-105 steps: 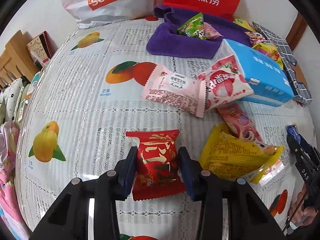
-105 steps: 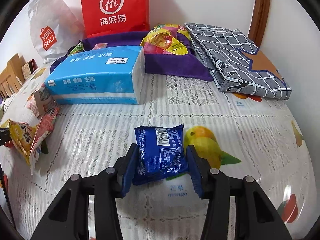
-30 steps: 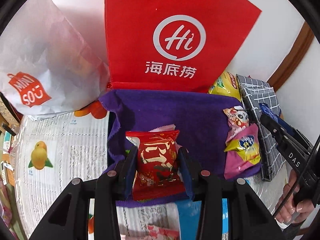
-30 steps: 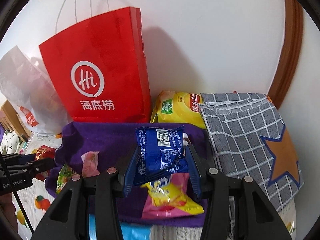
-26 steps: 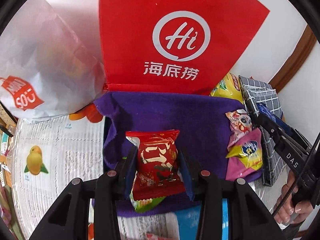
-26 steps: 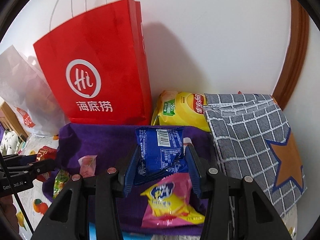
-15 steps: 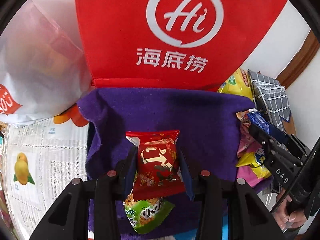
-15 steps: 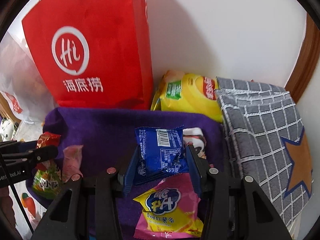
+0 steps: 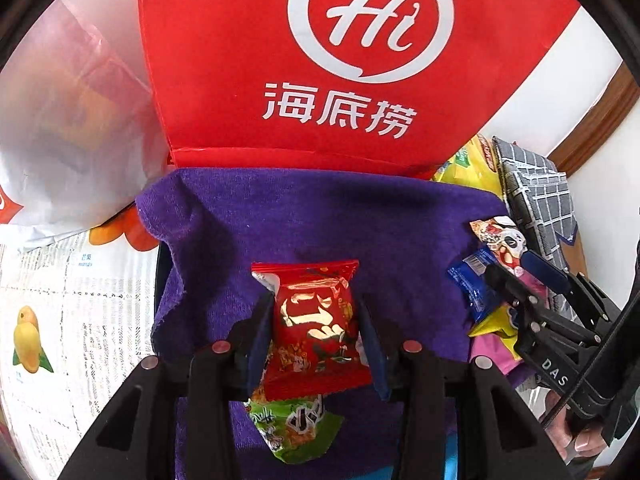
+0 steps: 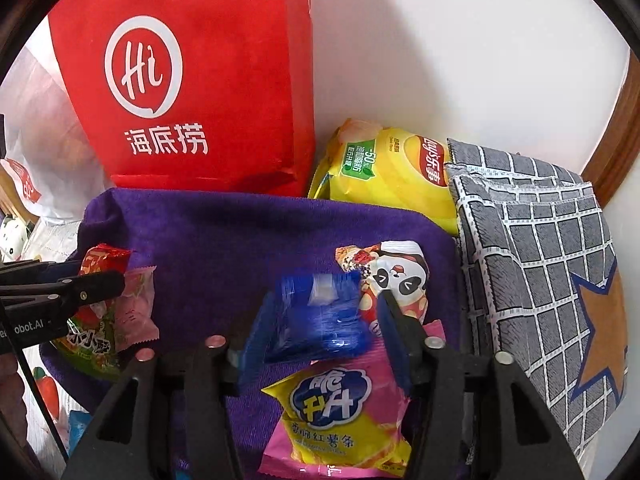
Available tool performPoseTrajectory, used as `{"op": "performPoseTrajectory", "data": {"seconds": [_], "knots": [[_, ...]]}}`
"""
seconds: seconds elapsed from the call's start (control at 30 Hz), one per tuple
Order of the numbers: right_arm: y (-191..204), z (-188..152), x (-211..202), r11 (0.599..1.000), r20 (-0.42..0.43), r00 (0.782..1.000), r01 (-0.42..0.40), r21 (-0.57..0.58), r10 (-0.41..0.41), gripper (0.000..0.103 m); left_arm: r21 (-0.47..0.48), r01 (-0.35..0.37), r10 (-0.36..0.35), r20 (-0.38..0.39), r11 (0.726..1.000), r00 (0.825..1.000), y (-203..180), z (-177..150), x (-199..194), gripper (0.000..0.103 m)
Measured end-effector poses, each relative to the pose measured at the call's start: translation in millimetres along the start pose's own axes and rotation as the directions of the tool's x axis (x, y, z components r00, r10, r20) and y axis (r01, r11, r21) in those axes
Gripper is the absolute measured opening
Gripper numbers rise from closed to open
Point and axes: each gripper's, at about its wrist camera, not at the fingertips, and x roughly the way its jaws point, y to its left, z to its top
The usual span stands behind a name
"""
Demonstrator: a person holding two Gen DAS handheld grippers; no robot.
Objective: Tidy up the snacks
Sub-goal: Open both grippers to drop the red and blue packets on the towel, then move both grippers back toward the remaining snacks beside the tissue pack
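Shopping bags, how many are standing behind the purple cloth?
2: the red bag stands right behind the purple cloth, and the white bag is to its left in the left wrist view. More could be hidden behind them.

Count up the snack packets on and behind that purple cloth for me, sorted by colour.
Red: 1, the red packet
Green: 1, the green packet
Pink: 2, the pale pink packet and the pink-and-yellow packet
Blue: 1, the blue packet
White: 1, the panda packet
Yellow: 1, the chips bag
Total: 7
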Motion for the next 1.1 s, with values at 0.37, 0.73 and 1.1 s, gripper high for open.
{"op": "performPoseTrajectory", "data": {"seconds": [0.37, 0.73, 1.1], "knots": [[5.0, -6.2, -54.2, 0.999, 0.056, 0.998, 0.039, 0.005, -0.039, 0.071, 0.011, -0.039, 0.039, 0.059, 0.999, 0.998, -2.7, -15.7, -52.9, 0.061], [9.4, -48.0, -138.9, 0.997, 0.141, 0.987, 0.078, 0.028, -0.082, 0.071, -0.006, -0.089, 0.089, 0.130, 0.996, 0.987, 5.2, -70.1, -134.3, 0.061], [18.1, -109.1, -187.9, 0.997, 0.126, 0.992, 0.013, 0.080, -0.023, 0.071, -0.048, -0.128, 0.134, 0.160, 0.991, 0.978, 23.0, -140.3, -179.0, 0.061]]}}
